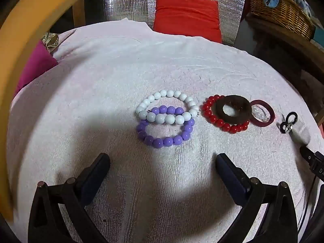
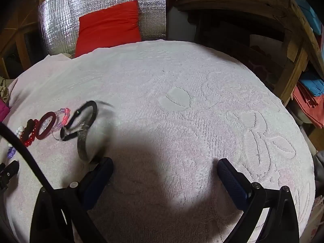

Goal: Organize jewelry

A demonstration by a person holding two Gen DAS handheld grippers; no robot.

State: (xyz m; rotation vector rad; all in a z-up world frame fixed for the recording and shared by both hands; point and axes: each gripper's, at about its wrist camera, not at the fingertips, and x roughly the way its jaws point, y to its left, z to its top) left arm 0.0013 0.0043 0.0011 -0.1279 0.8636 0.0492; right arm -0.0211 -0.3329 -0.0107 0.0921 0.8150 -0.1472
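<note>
Both tongs, left tongs (image 1: 163, 160) and right tongs (image 2: 165, 165), hang released over the nubby white terry towel (image 1: 113, 77). At twelve o'clock of the left, glossy round purple beads (image 1: 165, 133) underlap the white bead bracelet (image 1: 168, 107); at one o'clock, red beads (image 1: 222, 121) carry a dark flat ring (image 1: 232, 109).

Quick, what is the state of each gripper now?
Left gripper: open, holding nothing.
Right gripper: open, holding nothing.

Both the left gripper (image 1: 163, 158) and the right gripper (image 2: 165, 163) had black triangular frames with silver pins behind dark blue textured pads; a black cable ran beside the right one's left jaw.
</note>
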